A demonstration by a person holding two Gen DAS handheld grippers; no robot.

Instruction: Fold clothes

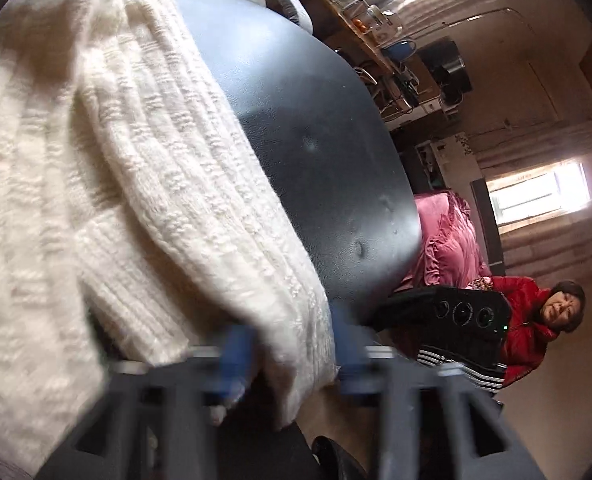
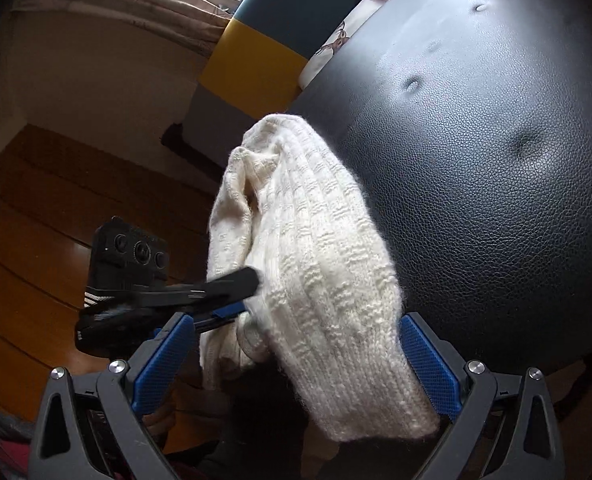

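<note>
Partly blurred: sweater [image 1: 116, 184] over fingers [image 1: 236, 356]

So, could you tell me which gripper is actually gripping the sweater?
The left gripper: its fingers are pinched on the sweater's edge, whereas the right gripper is wide open, with the cloth merely hanging between its fingers.

From the left wrist we look close along the cream ribbed knit garment [image 1: 128, 184] toward the room; from the right wrist, onto it. Both share the black tufted leather cushion [image 2: 495, 160].
</note>
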